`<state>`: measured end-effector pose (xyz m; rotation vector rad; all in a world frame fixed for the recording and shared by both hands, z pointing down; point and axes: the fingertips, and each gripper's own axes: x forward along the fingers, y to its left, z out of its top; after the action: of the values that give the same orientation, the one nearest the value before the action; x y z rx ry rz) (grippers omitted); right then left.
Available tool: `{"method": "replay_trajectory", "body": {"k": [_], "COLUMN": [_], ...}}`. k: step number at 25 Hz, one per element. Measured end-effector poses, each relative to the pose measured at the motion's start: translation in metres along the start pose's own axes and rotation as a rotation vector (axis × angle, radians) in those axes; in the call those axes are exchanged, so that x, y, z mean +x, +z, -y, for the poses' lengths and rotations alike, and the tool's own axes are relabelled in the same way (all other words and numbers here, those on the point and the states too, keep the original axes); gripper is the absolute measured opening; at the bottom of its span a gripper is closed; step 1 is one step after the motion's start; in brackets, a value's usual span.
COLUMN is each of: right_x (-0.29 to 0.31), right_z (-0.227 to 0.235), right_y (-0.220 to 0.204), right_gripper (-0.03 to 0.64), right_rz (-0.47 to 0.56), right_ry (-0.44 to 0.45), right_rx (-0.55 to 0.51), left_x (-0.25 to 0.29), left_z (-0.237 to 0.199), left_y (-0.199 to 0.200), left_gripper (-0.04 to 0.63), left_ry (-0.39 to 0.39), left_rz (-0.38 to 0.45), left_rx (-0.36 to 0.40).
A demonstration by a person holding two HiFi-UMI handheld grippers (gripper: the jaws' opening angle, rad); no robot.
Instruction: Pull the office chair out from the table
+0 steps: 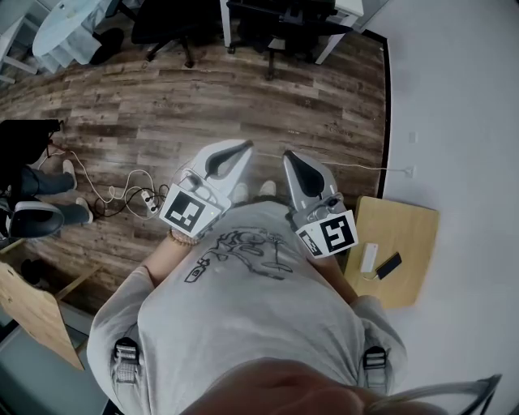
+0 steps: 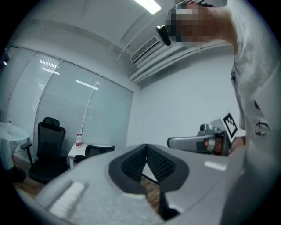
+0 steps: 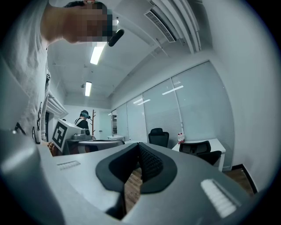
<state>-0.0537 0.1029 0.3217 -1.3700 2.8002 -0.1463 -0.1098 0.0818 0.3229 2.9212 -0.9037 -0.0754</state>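
Two black office chairs stand far ahead by a white table (image 1: 332, 42): one at the left (image 1: 166, 23), one tucked under the table (image 1: 280, 28). In the left gripper view, the tall-backed chair (image 2: 46, 149) stands left of the tucked chair (image 2: 95, 151). The right gripper view shows the same pair, the free chair (image 3: 159, 137) and the tucked chair (image 3: 201, 151). My left gripper (image 1: 243, 147) and right gripper (image 1: 289, 157) are held level in front of my chest, well short of the chairs. Both are shut with nothing between the jaws, as the left gripper (image 2: 146, 154) and right gripper (image 3: 138, 151) views show.
Cables and a power strip (image 1: 139, 199) lie on the wood floor to my left. A seated person's legs (image 1: 36, 198) are at the left edge. A low wooden board (image 1: 409, 243) holding a phone sits by the white wall on my right. Another person (image 3: 83, 119) stands far back.
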Motion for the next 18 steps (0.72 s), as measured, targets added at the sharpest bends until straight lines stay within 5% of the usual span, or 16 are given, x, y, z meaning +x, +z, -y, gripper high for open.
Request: {"method": "replay_trajectory", "body": {"k": [18], "right_x": [0.031], "right_z": [0.027], "right_y": [-0.004], "right_gripper": [0.008], "right_rz": [-0.011], "right_ry": [-0.006], "right_rx": [-0.043], "left_x": [0.017], "left_z": [-0.037], "left_y": [-0.011], "left_gripper": [0.003], "left_ry": [0.038], "left_rz": [0.012], "left_rx": [-0.018]}}
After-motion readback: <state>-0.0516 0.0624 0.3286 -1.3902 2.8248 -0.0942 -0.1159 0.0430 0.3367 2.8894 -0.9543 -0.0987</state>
